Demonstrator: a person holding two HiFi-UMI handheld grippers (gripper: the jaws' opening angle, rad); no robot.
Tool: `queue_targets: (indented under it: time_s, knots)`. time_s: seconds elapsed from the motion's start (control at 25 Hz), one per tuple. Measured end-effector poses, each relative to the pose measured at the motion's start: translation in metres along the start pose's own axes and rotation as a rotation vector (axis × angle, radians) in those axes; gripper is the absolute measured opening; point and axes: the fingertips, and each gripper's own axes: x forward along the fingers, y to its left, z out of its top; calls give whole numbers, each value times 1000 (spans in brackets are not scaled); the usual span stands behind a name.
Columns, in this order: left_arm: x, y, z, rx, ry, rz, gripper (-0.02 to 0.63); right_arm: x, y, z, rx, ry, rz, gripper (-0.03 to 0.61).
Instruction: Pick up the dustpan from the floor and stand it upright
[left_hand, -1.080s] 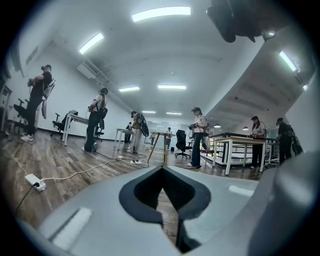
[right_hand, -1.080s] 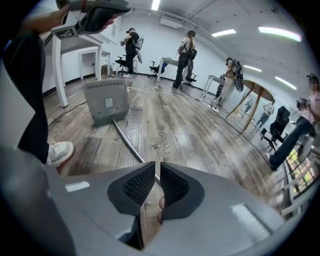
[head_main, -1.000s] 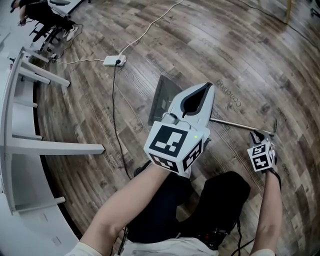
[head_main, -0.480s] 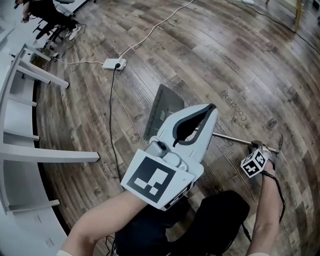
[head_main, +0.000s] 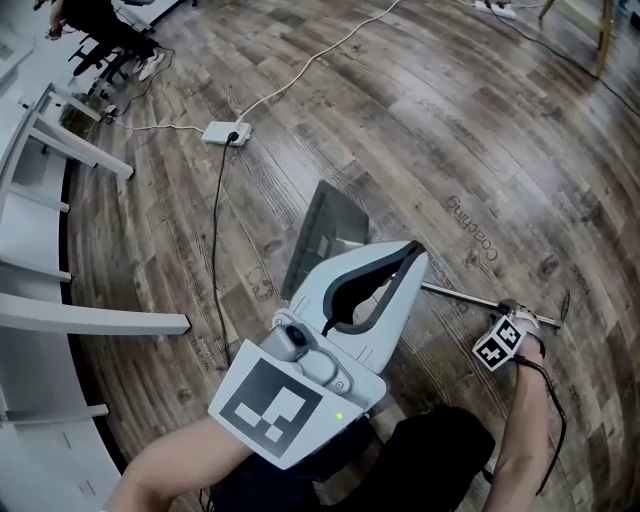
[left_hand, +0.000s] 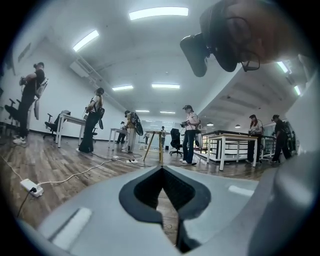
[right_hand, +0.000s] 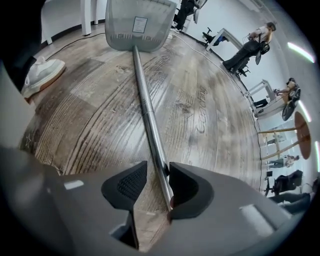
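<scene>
Currently the right gripper (right_hand: 158, 168) is straddling the dustpan (right_hand: 140, 25) handle, jaws narrowly apart. Meanwhile the left gripper (left_hand: 161, 169) is hovering, jaws together, empty

Bare wood floor (head_main: 500, 110) lay open beyond and right of dustpan (head_main: 322, 225): free approach. Left side tighter: black cable (head_main: 214, 240) ran close past it, power strip (head_main: 222, 132) beyond, white table frame (head_main: 90, 322) well left. Shoe (right_hand: 42, 70) lay beside handle (right_hand: 147, 110), apart.
</scene>
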Motion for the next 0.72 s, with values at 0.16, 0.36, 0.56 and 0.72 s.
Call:
queue_targets:
  time_s: [0.16, 0.36, 0.56, 0.72]
  knots:
    - [1, 4, 0, 3, 6, 2, 1, 7, -1, -5, -8, 52, 37, 158]
    - [2, 3, -32, 24, 20, -1, 1, 33, 11, -12, -21, 96, 94, 123]
    - [26, -39, -352, 86, -6, 33, 1, 319, 146, -80, -103, 61, 44, 106]
    - [40, -68, -612, 152, 22, 79, 1, 529, 255, -131, -141, 13, 32, 104]
